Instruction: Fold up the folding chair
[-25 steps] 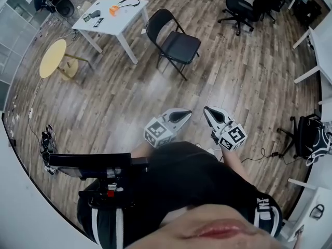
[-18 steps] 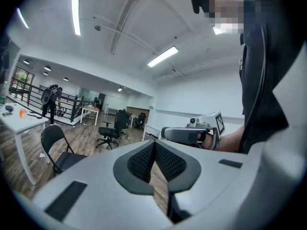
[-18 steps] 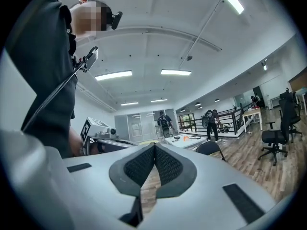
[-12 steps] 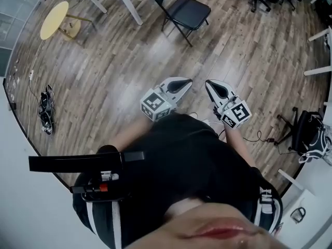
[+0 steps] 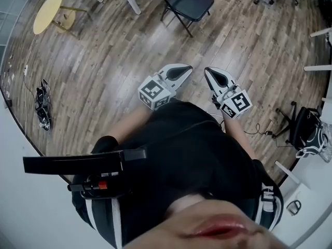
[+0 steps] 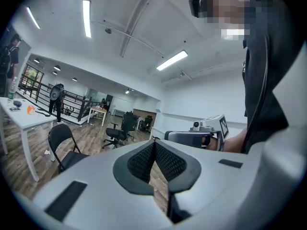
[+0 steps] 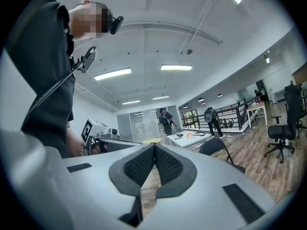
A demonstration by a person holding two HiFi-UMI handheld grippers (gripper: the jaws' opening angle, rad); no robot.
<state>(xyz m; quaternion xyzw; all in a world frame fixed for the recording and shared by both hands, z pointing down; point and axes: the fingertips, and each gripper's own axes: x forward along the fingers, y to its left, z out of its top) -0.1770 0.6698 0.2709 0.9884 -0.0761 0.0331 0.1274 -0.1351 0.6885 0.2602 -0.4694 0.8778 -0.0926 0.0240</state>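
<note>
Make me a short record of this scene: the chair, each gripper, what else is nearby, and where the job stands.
chair: black folding chair, unfolded, standing on the wooden floor
left gripper: shut, empty, apart from the chair
right gripper: shut, empty, beside the left one
nearby: round yellow table; white table left of the chair
job: folding not yet begun

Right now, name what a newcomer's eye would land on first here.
The left gripper and right gripper, both shut and empty, hover side by side at the head view's centre. Beyond them, the black folding chair stands open at the top edge, a yellow round table top left.
</note>
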